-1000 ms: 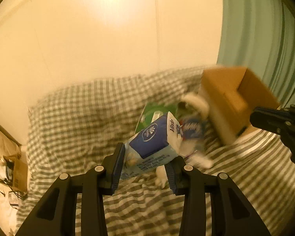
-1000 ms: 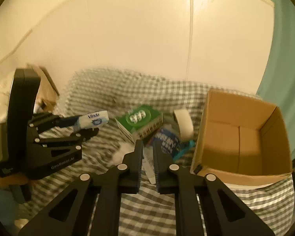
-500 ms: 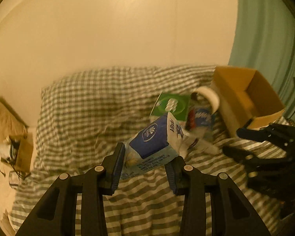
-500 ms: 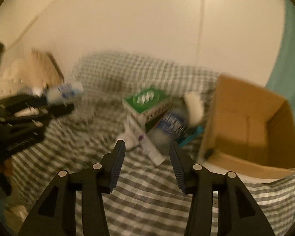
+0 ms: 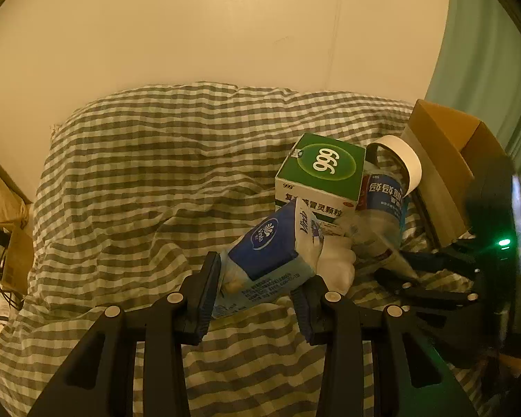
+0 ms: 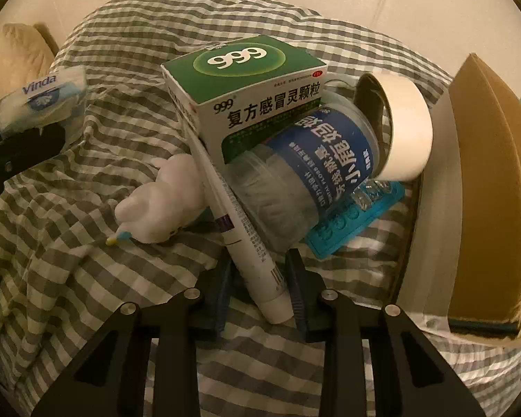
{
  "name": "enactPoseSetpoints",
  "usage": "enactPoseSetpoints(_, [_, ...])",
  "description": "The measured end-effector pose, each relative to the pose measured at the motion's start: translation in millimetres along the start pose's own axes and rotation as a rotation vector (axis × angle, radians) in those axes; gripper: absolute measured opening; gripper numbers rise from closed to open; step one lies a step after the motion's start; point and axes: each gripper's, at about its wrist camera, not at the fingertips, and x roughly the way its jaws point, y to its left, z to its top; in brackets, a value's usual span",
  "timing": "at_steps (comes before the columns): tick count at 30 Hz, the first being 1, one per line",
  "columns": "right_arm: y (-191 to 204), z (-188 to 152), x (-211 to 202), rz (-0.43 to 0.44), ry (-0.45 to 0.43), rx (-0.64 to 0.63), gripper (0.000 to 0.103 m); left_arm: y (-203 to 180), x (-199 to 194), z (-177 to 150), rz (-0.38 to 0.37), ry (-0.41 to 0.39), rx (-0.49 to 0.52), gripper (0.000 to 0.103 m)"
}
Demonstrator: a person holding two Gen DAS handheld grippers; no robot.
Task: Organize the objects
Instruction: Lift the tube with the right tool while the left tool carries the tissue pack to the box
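Observation:
My left gripper point(image 5: 257, 288) is shut on a blue and white Vinda tissue pack point(image 5: 271, 260), held above the checked bedcover; the pack also shows in the right wrist view point(image 6: 41, 100). My right gripper point(image 6: 260, 288) is open, its fingers on either side of the cap end of a white tube point(image 6: 239, 229) lying on the cover. Behind the tube lie a green 999 medicine box point(image 6: 246, 93), a clear jar with a blue label point(image 6: 305, 166), a roll of white tape point(image 6: 399, 128), a white toy figure point(image 6: 163, 201) and a blue blister tray point(image 6: 357, 219).
An open cardboard box point(image 6: 486, 187) stands at the right, against the pile; it also shows in the left wrist view point(image 5: 444, 160). The checked bedcover point(image 5: 156, 173) spreads to the left and rear, up to a pale wall. A teal curtain point(image 5: 486, 52) hangs far right.
My right gripper has opened and moved down and forward to the pile, now straddling the white tube. My left gripper keeps the tissue pack and has swung left, away from the box.

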Motion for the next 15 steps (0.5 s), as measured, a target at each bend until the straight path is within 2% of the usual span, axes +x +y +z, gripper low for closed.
enactPoseSetpoints(5, [-8,-6,-49,0.045,-0.115,0.023,0.022,-14,-29,7,-0.002,-0.033,0.015,0.040])
enactPoseSetpoints(9, [-27,-5,-115,0.056,-0.224,0.030,0.020,-39,-73,28,0.002,-0.124,0.012,0.040])
enactPoseSetpoints(11, [-42,-4,-156,0.042,-0.284,0.032,0.020,-56,-93,42,-0.003,-0.172,0.021,0.040])
enactPoseSetpoints(15, [-81,-7,-227,-0.014,-0.387,0.041,0.020,-103,-125,74,-0.073,-0.250,0.057,0.040])
